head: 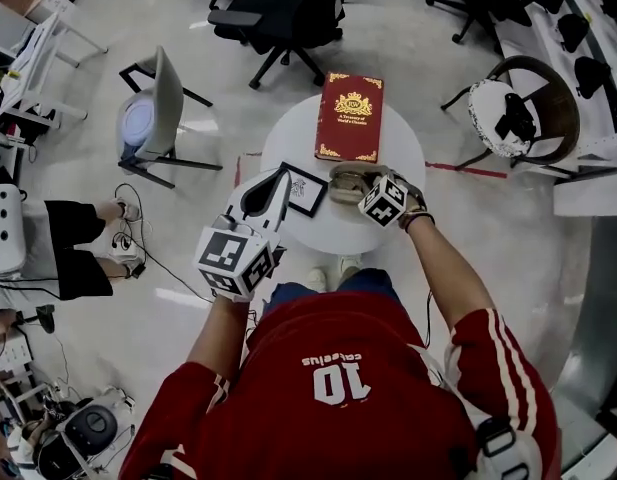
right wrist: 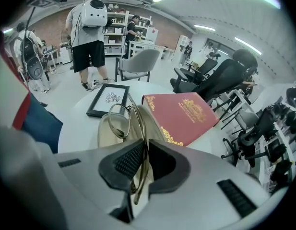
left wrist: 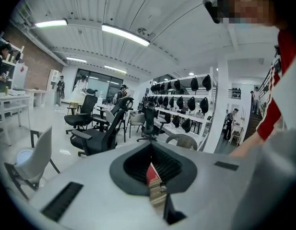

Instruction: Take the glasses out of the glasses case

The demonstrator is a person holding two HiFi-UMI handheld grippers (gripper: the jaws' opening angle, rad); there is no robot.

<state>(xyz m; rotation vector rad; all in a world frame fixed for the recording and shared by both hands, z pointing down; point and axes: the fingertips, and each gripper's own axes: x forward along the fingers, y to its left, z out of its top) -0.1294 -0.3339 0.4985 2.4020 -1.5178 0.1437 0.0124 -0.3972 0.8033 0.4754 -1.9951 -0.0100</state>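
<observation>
A beige glasses case (head: 344,182) lies open on the round white table (head: 288,148), just below a red book. My right gripper (head: 366,184) reaches over it. In the right gripper view, that gripper (right wrist: 144,143) is shut on the thin gold-wire glasses (right wrist: 118,121). They stand on edge above the case (right wrist: 105,135), one lens sticking out past the jaws. My left gripper (head: 278,180) hovers at the table's left front edge, beside a black picture frame. Its jaws (left wrist: 151,152) look shut with nothing between them, and only a sliver of the red book shows through the slit.
The red book (right wrist: 183,116) and the black picture frame (right wrist: 108,98) lie on the table beside the case. Around the table stand a grey chair (head: 158,103), a wicker chair (head: 528,108) and a black office chair (head: 283,13). A person with a backpack (right wrist: 88,28) stands beyond the table.
</observation>
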